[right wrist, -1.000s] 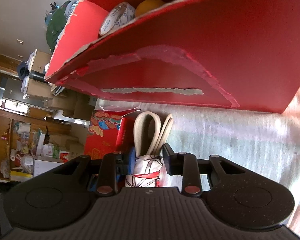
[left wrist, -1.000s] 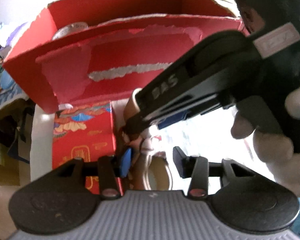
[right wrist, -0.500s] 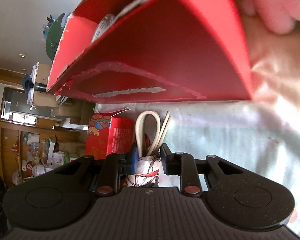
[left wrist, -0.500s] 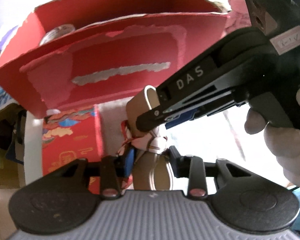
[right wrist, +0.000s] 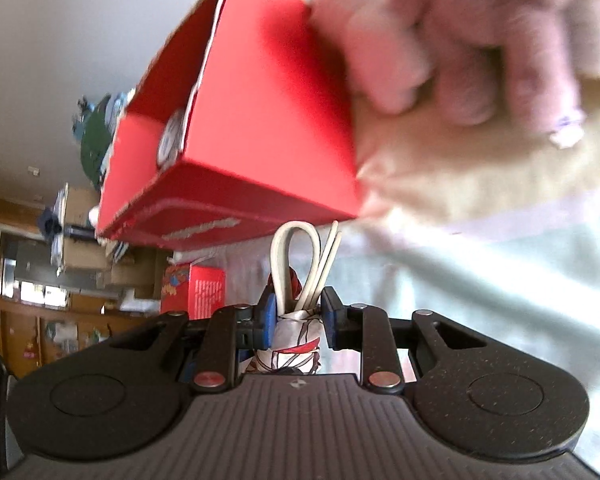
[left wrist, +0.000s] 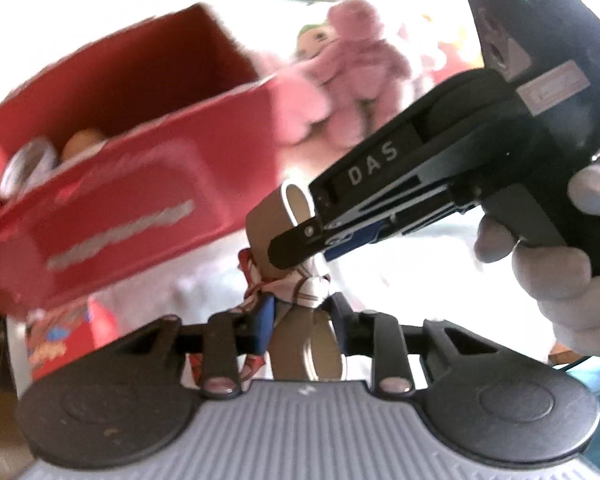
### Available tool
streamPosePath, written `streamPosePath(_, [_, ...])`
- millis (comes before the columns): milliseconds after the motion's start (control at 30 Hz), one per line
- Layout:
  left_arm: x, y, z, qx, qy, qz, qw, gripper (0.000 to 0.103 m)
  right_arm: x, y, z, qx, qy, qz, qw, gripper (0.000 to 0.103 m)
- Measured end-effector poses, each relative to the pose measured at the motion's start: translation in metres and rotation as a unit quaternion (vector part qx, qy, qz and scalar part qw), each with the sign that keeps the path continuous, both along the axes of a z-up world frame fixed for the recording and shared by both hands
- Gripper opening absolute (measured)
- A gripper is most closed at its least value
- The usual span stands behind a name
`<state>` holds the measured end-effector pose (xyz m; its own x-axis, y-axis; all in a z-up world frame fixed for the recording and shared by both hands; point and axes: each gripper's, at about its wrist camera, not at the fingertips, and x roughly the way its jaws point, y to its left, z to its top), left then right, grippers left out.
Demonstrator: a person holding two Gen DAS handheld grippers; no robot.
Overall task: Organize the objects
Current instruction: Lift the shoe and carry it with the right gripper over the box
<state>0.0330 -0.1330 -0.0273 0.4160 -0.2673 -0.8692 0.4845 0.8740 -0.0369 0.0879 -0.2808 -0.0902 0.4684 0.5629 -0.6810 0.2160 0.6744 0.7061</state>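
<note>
1. A pale cloth-covered surface (right wrist: 480,300) fills the right wrist view from 3 to 5 o'clock.
2. An open-topped red cardboard box (left wrist: 119,200) stands at 10 o'clock in the left wrist view and is blurred. In the right wrist view it sits at 11 o'clock.
3. A pink plush toy (left wrist: 352,80) lies at 12 o'clock in the left wrist view, just beside the box's far corner.
4. The right gripper (right wrist: 297,314) reaches in from 2 o'clock in the left wrist view, carried by a person's hand (left wrist: 560,272). Its jaws are narrowly parted and pinched on the scarf-wrapped strap.
5. The left gripper (left wrist: 302,316) has its jaws closing, with the lower end of the strap between them and both pads against it.
6. A small red printed carton (left wrist: 55,344) lies at 8 o'clock, below the box.
7. The beige strap (left wrist: 275,224) is held off the surface at centre frame, clamped by both grippers. Its loop rises to 12 o'clock from the right gripper's jaws.
8. A patterned scarf (right wrist: 295,340) is knotted around the strap's middle.
9. A tape roll (left wrist: 23,164) and a round orange object (left wrist: 83,142) sit inside the box, side by side.
</note>
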Motion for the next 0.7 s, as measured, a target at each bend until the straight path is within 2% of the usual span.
streamPosePath(300, [0.003,-0.031,0.028,-0.025,-0.048,-0.076,0.9956,0.022,-0.028,-0.039,0.037,-0.01,-0.049,-0.064,0.997,0.025])
streamPosePath(333, [0.004,-0.043,0.04,-0.03,-0.055,-0.081,0.9948,0.021,-0.029,-0.042,0.043,-0.012,-0.057,-0.068,0.996,0.025])
streamPosePath(567, [0.021,-0.042,0.081,-0.063,-0.11,-0.092,0.9876,0.021,-0.016,-0.04,0.089,-0.033,-0.131,-0.081,0.988,0.025])
streamPosePath(700, [0.028,-0.03,0.103,-0.07,-0.141,-0.09,0.9835,0.021,0.0,-0.032,0.107,-0.037,-0.158,-0.077,0.984,0.025])
